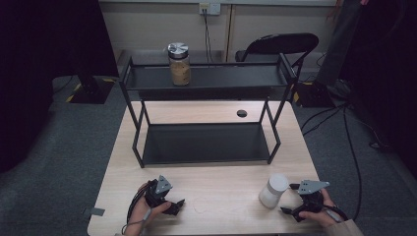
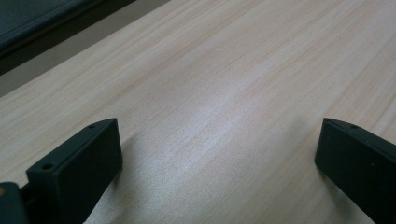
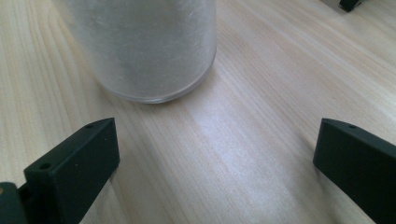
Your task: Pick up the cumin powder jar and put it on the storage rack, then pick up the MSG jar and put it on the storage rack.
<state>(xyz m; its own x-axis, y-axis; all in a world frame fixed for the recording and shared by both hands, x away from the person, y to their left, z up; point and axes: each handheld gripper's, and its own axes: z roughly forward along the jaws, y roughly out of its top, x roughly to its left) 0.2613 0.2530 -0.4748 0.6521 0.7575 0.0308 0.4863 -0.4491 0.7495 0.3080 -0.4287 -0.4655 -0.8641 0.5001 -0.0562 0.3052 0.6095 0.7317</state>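
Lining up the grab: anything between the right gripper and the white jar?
Nothing: bare table separates the open right gripper from the white jar, per the right gripper view.

high view: from above, facing forward and down on the table (image 1: 211,191).
gripper views: low, close to the tabletop.
shared: white jar (image 3: 144,46), lower right in high view.

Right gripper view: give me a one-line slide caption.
Open right gripper faces a frosted white jar standing upright on the wooden table, not yet between its jaws.
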